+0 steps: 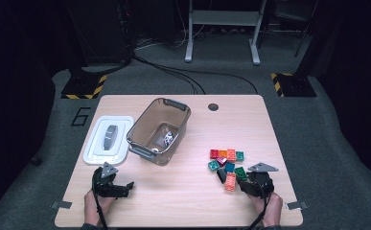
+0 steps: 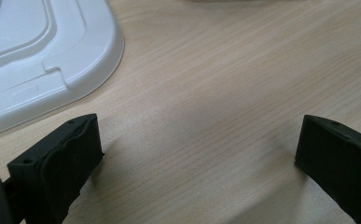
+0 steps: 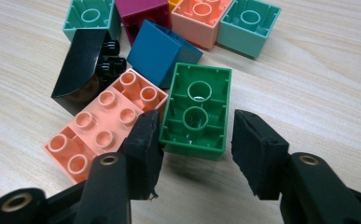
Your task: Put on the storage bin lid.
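Observation:
A green two-stud brick [image 3: 197, 109] lies upside down on the table [image 1: 183, 191] at the near edge of a pile of bricks [image 1: 226, 165]. My right gripper [image 3: 196, 126] straddles its near end. The left pad [image 3: 145, 140] touches the brick's side, while the right pad [image 3: 255, 149] stands a sliver off it, so the jaws are open around it. In the high view my right gripper [image 1: 243, 181] sits at the pile's near side by the green brick [image 1: 240, 172]. My left gripper [image 2: 199, 140] rests open over bare wood, with my left gripper [image 1: 125, 188] at the front left.
A salmon brick [image 3: 106, 123] lies against the green one's left, with a black piece [image 3: 82, 65] and a blue brick [image 3: 162, 51] behind. A clear grey bin [image 1: 176, 103] with small items inside stands mid-table. A white lid [image 1: 107, 139] lies to the bin's left, by the left jaw [image 2: 38, 56].

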{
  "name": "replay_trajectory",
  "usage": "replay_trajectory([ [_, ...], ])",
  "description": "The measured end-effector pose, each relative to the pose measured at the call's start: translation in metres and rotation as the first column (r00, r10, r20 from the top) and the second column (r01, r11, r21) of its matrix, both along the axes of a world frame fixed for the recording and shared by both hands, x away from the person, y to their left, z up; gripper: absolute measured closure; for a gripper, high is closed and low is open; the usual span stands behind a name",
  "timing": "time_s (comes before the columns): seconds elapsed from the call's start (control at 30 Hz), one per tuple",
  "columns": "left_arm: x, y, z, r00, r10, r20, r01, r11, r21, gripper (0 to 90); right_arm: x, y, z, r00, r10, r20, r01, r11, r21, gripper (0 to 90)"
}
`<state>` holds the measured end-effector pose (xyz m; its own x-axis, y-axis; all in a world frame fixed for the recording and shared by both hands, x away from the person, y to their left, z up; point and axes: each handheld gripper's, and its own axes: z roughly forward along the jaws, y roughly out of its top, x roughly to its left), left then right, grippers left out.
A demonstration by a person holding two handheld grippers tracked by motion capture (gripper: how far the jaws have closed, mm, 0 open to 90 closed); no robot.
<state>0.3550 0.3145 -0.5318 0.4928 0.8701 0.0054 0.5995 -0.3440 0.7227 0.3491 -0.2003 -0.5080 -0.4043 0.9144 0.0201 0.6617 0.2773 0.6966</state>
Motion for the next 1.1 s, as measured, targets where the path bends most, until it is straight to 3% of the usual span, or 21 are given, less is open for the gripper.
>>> replay_trajectory([
  [0.27, 0.0, 0.0, 0.0, 1.0, 0.0, 0.0, 0.0, 1.0, 0.0, 0.1, 0.001, -0.003, 0.002, 0.9995, -0.016, 0.027, 0.016, 0.9999, 0.002, 58.7],
  [0.53, 0.0, 0.0, 0.0, 1.0, 0.0, 0.0, 0.0, 1.0, 0.0, 0.1, 0.004, -0.007, 0.021, 0.9983, -0.005, 0.058, 0.004, 0.9999, 0.015, 58.9],
  [1.1, 0.0, 0.0, 0.0, 1.0, 0.002, 0.001, -0.002, 1.0, -0.001, 0.2, 0.017, 0.004, 0.037, 0.9977, 0.039, 0.056, -0.04, 0.9992, 0.01, 58.9],
])
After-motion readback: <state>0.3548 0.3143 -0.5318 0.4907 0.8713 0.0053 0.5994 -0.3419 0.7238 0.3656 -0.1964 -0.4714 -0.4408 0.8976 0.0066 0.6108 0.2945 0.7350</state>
